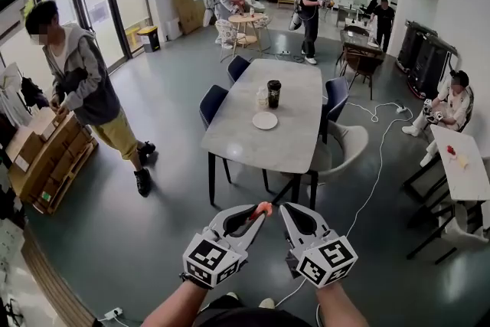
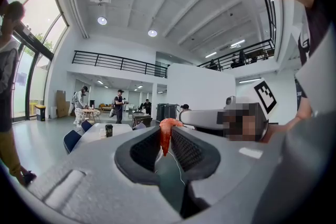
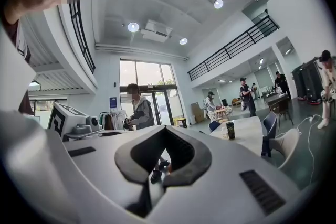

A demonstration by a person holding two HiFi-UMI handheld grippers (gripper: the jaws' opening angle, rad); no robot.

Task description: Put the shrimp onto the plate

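An orange shrimp [image 1: 263, 207] is pinched at the tips of my left gripper [image 1: 259, 212], which is shut on it; in the left gripper view the shrimp [image 2: 166, 135] hangs curled between the dark pads. My right gripper [image 1: 285, 209] sits beside it, tips nearly touching the left one, shut and holding nothing [image 3: 166, 130]. Both are held close to my body, over the floor. The white plate [image 1: 265, 120] lies on the grey table [image 1: 243, 140] well ahead of them, with nothing on it.
A dark cup [image 1: 274, 93] and a clear glass [image 1: 262, 96] stand behind the plate. Blue chairs [image 1: 212, 105] line the table. A white cable [image 1: 379, 165] crosses the floor at right. A person [image 1: 88, 92] stands by cardboard boxes [image 1: 46, 157] at left.
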